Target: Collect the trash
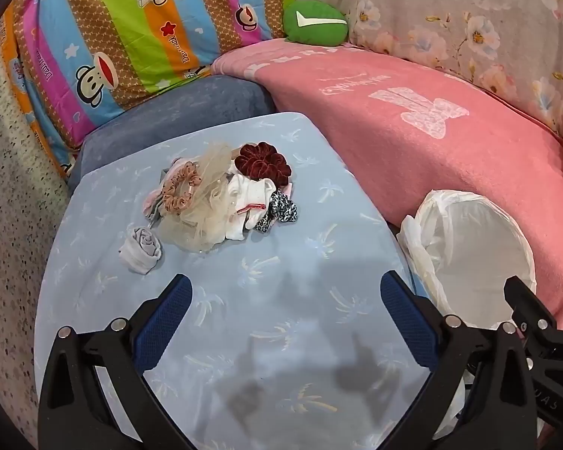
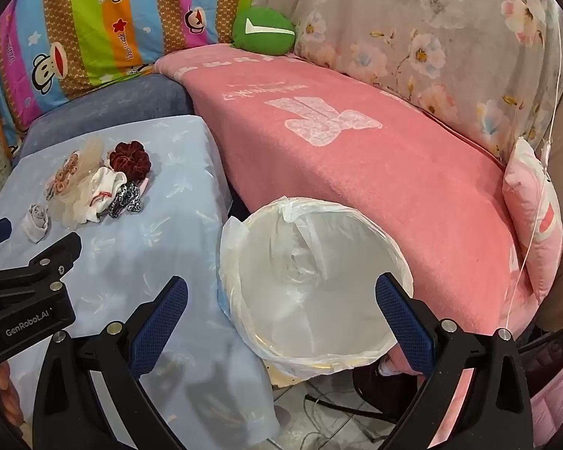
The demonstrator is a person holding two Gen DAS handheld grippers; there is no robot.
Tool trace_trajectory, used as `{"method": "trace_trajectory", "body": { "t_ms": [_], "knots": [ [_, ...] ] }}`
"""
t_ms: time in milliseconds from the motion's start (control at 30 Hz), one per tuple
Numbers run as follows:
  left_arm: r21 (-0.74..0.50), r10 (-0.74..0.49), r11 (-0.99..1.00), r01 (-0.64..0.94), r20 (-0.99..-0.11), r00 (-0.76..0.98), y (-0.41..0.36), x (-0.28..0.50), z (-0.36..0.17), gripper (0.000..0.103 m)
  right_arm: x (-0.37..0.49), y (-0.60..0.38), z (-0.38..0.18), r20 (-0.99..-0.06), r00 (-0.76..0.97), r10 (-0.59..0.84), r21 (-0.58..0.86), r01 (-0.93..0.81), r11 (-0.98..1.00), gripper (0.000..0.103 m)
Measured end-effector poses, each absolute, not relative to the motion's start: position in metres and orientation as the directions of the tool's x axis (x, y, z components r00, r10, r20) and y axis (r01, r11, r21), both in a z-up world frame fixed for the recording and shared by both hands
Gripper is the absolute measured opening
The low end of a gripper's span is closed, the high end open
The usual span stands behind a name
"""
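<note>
Blue-padded fingers on the left gripper (image 1: 283,296) and right gripper (image 2: 281,300) gape wide, empty. Scrunchie pile (image 1: 221,195) lies at eleven o'clock on the bench (image 1: 281,337); the lined bin (image 2: 315,281) waits at three o'clock, presumably to receive it

Bare cloth (image 1: 281,300) fronts the scrunchie pile (image 1: 225,195); bin mouth (image 2: 311,281) seemingly unobstructed.
</note>
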State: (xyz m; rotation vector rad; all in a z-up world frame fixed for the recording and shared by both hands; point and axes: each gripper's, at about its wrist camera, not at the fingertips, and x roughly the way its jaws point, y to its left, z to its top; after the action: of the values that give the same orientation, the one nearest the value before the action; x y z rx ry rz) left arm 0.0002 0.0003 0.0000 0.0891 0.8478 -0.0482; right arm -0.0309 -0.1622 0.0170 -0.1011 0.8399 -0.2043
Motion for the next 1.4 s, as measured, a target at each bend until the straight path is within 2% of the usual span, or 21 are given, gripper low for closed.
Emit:
{"method": "trace_trajectory", "body": {
  "t_ms": [1400],
  "knots": [
    [0.054,0.021,0.998,0.029,-0.743,0.669,-0.007,-0.004,0.005,0.096,-0.03,-0.172,0.021,-0.724,0.656,-0.213,-0.158,0.142,0.977,0.097]
  ]
}}
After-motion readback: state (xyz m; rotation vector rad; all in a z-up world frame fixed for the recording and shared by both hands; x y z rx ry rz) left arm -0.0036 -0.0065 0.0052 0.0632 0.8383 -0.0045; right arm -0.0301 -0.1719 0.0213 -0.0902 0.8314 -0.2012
